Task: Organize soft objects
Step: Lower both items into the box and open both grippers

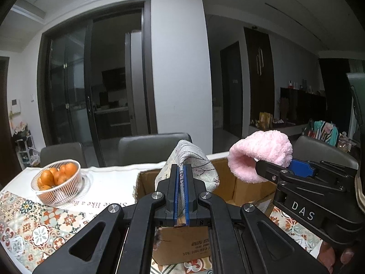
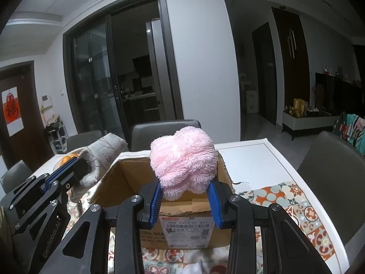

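Note:
My left gripper (image 1: 181, 171) is shut on a grey patterned cloth (image 1: 194, 164) and holds it above the near left side of an open cardboard box (image 1: 241, 191). In the right wrist view the cloth (image 2: 102, 153) and the left gripper (image 2: 77, 164) show at the left of the box (image 2: 182, 205). My right gripper (image 2: 186, 189) is shut on a fluffy pink towel (image 2: 183, 159) and holds it above the box's opening. In the left wrist view the pink towel (image 1: 260, 155) and the right gripper (image 1: 262, 167) are at the right.
A white wire basket of oranges (image 1: 57, 180) stands at the left on the white table (image 2: 262, 159), which has a patterned mat (image 1: 34, 223). Grey chairs (image 1: 150, 148) stand behind the table, and another chair (image 2: 335, 171) at the right.

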Available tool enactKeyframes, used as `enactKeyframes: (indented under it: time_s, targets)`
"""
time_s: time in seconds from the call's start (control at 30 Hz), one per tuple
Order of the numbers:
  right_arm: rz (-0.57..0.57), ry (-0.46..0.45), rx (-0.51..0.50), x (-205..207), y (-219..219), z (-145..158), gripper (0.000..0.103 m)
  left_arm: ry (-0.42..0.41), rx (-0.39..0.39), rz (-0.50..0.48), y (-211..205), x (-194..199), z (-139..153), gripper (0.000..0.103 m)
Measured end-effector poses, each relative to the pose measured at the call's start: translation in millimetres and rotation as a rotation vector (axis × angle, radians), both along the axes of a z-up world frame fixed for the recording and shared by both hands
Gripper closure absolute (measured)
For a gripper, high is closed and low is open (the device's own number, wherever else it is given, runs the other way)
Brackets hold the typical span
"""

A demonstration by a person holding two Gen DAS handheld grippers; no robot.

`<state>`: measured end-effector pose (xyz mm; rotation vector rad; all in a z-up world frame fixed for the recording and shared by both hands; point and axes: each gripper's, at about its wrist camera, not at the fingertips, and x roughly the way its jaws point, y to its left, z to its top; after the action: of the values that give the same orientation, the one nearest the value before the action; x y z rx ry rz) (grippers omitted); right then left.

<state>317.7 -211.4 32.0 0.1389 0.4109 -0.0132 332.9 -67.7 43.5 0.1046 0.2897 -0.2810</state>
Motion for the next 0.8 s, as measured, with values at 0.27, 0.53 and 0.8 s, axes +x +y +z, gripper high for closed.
enactKeyframes:
  time_s: [0.27,0.53,0.8]
  targets:
    - [0.018,0.095,0.018,26.6,-8.6,-18.6,0.064,0.123,-0.002,-0.014,-3.5,28.7,-18.4,0.096]
    - [0.036,0.17,-0.006,43.6,-12.8,-34.6,0.046,0.153,0.021,-0.005,-5.3,38.3,-25.1,0.067]
    - [-0.015,0.135,-0.039,38.9,-7.3,-20.3,0.036,0.167,0.01,0.02,4.1,34.3,-20.2,0.047]
